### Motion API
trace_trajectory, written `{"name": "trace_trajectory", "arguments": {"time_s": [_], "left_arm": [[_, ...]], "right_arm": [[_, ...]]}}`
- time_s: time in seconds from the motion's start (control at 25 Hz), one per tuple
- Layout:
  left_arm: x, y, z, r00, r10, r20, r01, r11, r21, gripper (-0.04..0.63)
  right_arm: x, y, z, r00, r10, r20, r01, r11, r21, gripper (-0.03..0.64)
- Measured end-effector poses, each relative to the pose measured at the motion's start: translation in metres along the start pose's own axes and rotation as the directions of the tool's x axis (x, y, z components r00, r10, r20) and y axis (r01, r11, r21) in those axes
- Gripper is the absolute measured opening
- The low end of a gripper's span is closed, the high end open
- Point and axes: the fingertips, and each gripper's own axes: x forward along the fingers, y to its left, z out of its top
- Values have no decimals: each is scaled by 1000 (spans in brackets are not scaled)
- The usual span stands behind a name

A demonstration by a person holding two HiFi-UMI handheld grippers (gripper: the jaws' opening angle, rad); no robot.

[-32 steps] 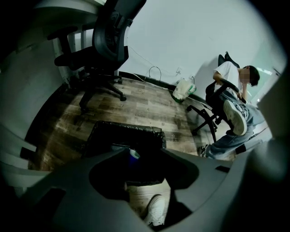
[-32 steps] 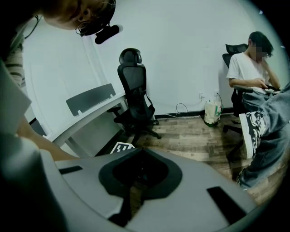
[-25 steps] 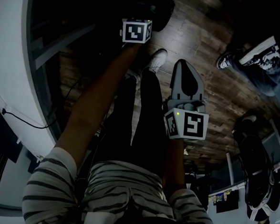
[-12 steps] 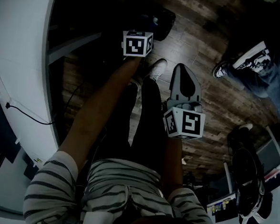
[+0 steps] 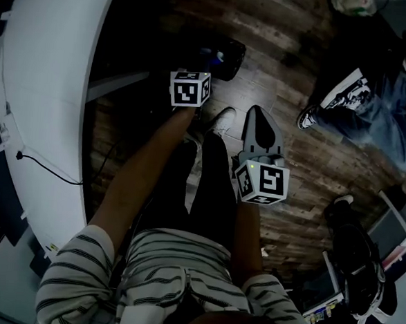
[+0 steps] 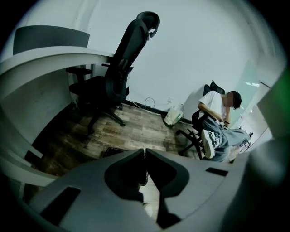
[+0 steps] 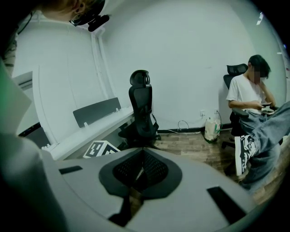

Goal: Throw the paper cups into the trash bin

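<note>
Trash bin [image 5: 223, 54]: one. Left tool [image 6: 145, 152] just closed, empty.

We stand on the floor [image 5: 292, 81], with the curved counter [image 5: 47, 112] at our left in the head view. The bin [image 5: 223, 55] sits on the floor ahead of our shoe [image 5: 224, 118], near the counter. A cable [image 5: 46, 171] runs along the counter's edge. A seated person [image 5: 373, 114] is at far right, well apart from the bin. In the left gripper view a chair [image 6: 113, 77] stands beside the counter. A bag [image 6: 173, 115] sits on the floor against the wall [image 6: 190, 45], between the chair and the person. In the right gripper view a panel [image 7: 97, 111] stands on the counter, left of the chair.
</note>
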Motion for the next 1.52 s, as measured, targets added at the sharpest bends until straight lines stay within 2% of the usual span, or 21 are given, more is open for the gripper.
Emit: {"name": "trace_trajectory", "arguments": {"time_s": [0.32, 0.48, 0.76, 1.0, 1.52], "left_arm": [[-56, -24, 26, 998, -22, 57, 22, 1000, 1, 25], [-96, -37, 41, 994, -33, 108, 29, 999, 34, 25], [-153, -55, 81, 977, -81, 196, 63, 994, 94, 25], [-198, -62, 102, 961, -113, 253, 87, 990, 109, 25], [-285, -81, 138, 917, -153, 369, 85, 977, 194, 23]], "right_arm": [[-19, 11, 32, 999, 18, 31, -18, 1000, -8, 17], [-30, 24, 41, 999, 41, 25, -41, 999, -8, 17], [-34, 45, 69, 995, 81, 64, -80, 997, -17, 17], [-46, 66, 95, 991, 99, 92, -94, 994, -57, 18], [-72, 99, 137, 981, 138, 137, -124, 986, -108, 17]]}}
